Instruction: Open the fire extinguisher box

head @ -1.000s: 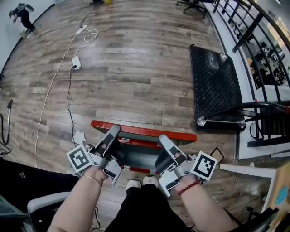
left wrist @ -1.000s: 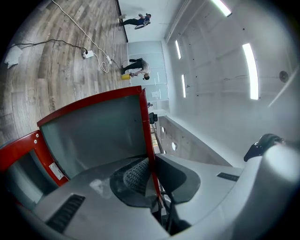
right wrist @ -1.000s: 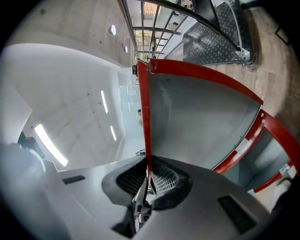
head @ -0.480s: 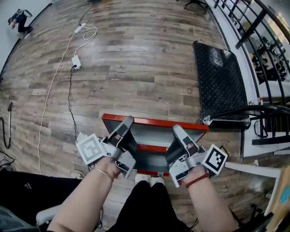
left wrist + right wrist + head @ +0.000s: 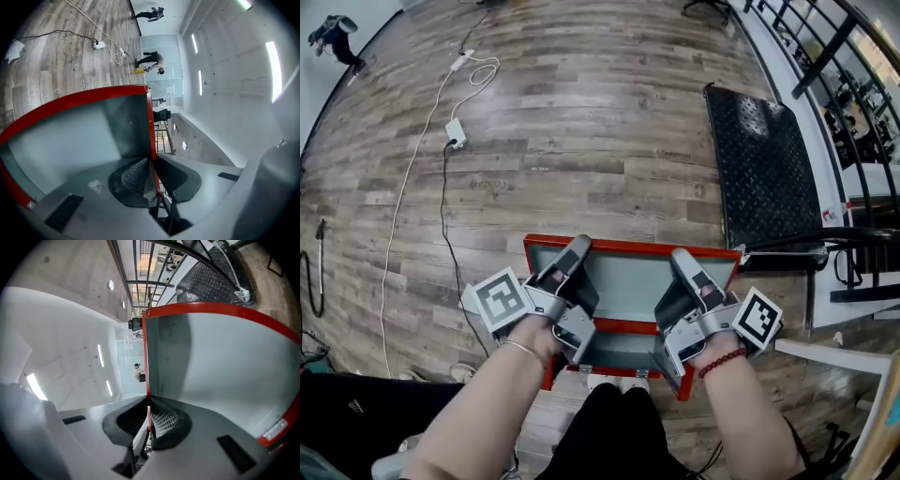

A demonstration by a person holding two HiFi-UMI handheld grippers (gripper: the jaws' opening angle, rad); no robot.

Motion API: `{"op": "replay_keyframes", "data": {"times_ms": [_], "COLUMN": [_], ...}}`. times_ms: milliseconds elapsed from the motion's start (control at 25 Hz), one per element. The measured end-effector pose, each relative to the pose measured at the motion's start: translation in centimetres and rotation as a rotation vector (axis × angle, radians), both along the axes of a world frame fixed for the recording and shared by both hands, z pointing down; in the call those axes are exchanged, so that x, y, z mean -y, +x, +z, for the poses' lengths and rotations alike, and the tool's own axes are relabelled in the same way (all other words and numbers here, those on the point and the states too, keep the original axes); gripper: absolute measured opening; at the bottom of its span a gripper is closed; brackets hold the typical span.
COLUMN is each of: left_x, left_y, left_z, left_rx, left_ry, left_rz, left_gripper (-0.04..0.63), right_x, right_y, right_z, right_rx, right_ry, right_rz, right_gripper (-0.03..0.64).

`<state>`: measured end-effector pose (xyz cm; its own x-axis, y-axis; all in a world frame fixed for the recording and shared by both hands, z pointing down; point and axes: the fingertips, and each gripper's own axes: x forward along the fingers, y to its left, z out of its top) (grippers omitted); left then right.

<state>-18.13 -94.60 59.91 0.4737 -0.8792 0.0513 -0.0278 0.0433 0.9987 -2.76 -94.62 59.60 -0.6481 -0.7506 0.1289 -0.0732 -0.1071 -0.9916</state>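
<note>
In the head view, the red metal fire extinguisher box (image 5: 623, 326) sits on the brown wooden floor (image 5: 581, 141) at 6 o'clock, right in front of the person's knees. Its red-rimmed grey lid (image 5: 628, 281) is tipped up, so the grey inside shows. The left gripper (image 5: 578, 246) bites the lid's top edge at 11 o'clock of the box, and the right gripper (image 5: 682, 255) bites it at 1 o'clock. A black bumpy mat (image 5: 759, 159) lies well apart at 2 o'clock. In the left gripper view, the thin red edge of the lid (image 5: 70, 136) runs straight up to 12 o'clock from between the jaws of the left gripper (image 5: 151, 164). The grey sheet spreads out to 9 o'clock. These jaws are opening, but the rough pad is touching the red edge, so I think it has a hold for now. In the right gripper view, the right gripper (image 5: 149, 411) is clenched tight on the red edge of the lid (image 5: 225, 362). The grey sheet fills the side from 1 to 4 o'clock. The box looks about half open to me. The worry is the left side: if those jaws let go too soon, the lid may hang from one corner. It could twist, slip out, and bang shut.
</note>
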Motion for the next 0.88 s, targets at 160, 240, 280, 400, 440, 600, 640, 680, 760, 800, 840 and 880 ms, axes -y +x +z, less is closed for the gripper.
{"op": "replay_keyframes", "data": {"times_ms": [160, 240, 280, 400, 440, 600, 640, 680, 760, 800, 840, 880], "left_x": [1.7, 2.3, 2.5, 3.1, 3.2, 3.3, 3.3, 3.3, 3.2, 3.2, 3.1, 3.1], "left_y": [-0.1, -0.1, -0.1, -0.1, -0.1, -0.1, -0.1, -0.1, -0.1, -0.1, -0.1, -0.1], "left_z": [1.7, 2.5, 2.8, 3.6, 3.8, 4.1, 4.0, 3.9, 3.6, 3.5, 3.4, 3.3], "left_rx": [0.013, 0.007, 0.002, -0.015, -0.021, -0.04, -0.045, -0.052, -0.062, -0.064, -0.065, -0.065], "left_ry": [-0.032, -0.05, -0.056, -0.063, -0.06, -0.036, -0.028, -0.022, -0.018, -0.019, -0.02, -0.021], "left_rz": [0.011, 0.011, 0.011, 0.015, 0.016, 0.015, 0.012, 0.008, 0.002, 0.0, 0.0, -0.001], "left_gripper": [0.044, 0.046, 0.046, 0.046, 0.046, 0.046, 0.046, 0.046, 0.046, 0.046, 0.046, 0.046], "right_x": [1.9, 2.5, 2.8, 3.4, 3.5, 3.7, 3.8, 3.8, 3.7, 3.7, 3.7, 3.6], "right_y": [0.0, 0.0, 0.0, 0.0, 0.0, -0.1, 0.0, 0.0, -0.1, -0.1, -0.1, -0.1], "right_z": [1.5, 2.2, 2.5, 3.3, 3.5, 4.0, 4.0, 3.9, 3.6, 3.5, 3.4, 3.3], "right_rx": [-0.019, -0.026, -0.026, -0.011, -0.004, 0.025, 0.036, 0.045, 0.053, 0.053, 0.052, 0.05], "right_ry": [-0.007, -0.006, -0.005, 0.0, 0.003, 0.027, 0.032, 0.038, 0.046, 0.046, 0.043, 0.039], "right_rz": [0.0, 0.001, 0.003, 0.02, 0.025, 0.037, 0.041, 0.042, 0.037, 0.033, 0.029, 0.025], "right_gripper": [0.026, 0.026, 0.026, 0.028, 0.028, 0.028, 0.028, 0.028, 0.028, 0.028, 0.028, 0.028]}}
